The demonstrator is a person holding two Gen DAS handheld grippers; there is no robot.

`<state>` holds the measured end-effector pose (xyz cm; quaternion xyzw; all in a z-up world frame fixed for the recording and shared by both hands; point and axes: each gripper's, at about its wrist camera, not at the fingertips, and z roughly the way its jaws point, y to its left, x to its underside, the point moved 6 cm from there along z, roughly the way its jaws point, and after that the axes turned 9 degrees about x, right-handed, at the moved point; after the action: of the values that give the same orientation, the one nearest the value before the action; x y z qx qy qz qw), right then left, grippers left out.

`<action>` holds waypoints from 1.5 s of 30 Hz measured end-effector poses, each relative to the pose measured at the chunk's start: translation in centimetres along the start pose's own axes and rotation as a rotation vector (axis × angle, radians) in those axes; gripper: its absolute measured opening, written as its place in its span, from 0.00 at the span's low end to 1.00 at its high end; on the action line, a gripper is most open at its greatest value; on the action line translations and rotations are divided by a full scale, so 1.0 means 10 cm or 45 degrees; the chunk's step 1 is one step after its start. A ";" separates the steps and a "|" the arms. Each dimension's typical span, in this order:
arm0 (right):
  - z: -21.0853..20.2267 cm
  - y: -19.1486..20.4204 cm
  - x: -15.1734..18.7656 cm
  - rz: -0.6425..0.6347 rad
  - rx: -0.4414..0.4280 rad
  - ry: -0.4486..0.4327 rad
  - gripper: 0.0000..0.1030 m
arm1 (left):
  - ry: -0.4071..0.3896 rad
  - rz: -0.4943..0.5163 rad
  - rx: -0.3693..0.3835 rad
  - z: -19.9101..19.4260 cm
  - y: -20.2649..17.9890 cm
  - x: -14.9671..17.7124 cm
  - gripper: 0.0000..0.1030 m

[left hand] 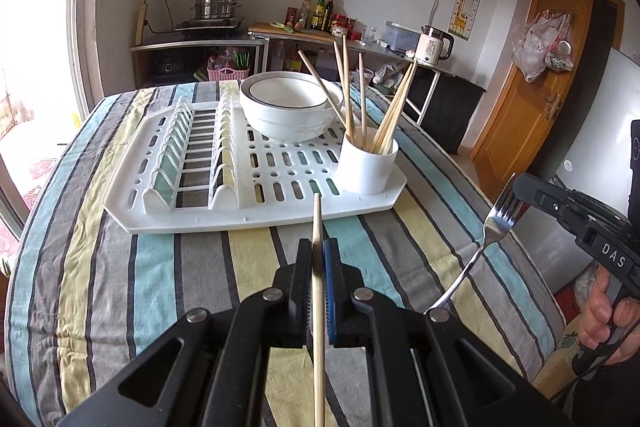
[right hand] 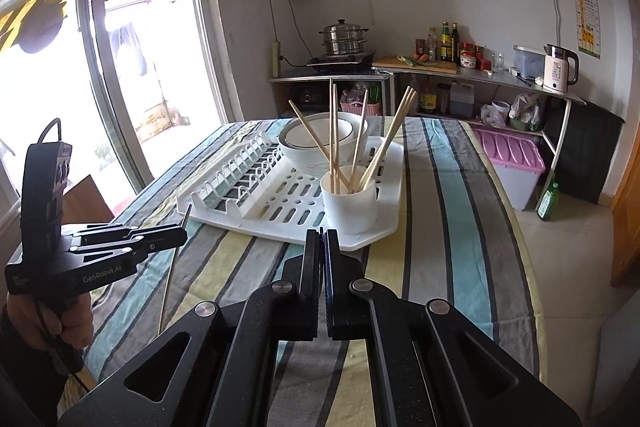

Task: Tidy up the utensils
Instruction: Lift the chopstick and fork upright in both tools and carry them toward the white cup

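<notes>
My left gripper is shut on a wooden chopstick that points toward the white utensil cup; it also shows in the right wrist view, holding the chopstick steeply. My right gripper is shut on a metal fork by its tines, handle hanging down; in its own view the jaws are closed and the fork is hidden. The cup holds several chopsticks and stands on the white drying rack.
A white bowl sits on the rack behind the cup. The rack lies on a striped tablecloth. A counter with a steamer pot, bottles and a kettle stands behind. A wooden door is at right.
</notes>
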<state>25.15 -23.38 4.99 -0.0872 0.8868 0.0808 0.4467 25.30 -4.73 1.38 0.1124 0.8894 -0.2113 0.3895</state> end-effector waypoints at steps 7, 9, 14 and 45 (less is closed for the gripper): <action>-0.04 0.14 -0.01 -0.062 0.013 -0.022 0.01 | -0.115 0.051 0.026 -0.22 -0.08 -0.13 0.06; -0.05 0.15 -0.02 -0.068 0.020 -0.028 0.01 | -0.158 0.068 0.038 -0.28 -0.10 -0.17 0.06; -0.07 0.15 -0.03 -0.072 0.022 -0.031 0.01 | -0.222 0.107 0.058 -0.34 -0.12 -0.16 0.06; -0.27 0.14 -0.29 -0.077 0.067 -0.110 0.01 | -0.254 0.168 0.090 -0.87 -0.32 -0.18 0.06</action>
<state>24.45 -22.37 8.95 -0.0985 0.8654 0.0475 0.4890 19.71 -3.62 8.99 0.1626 0.8288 -0.2267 0.4850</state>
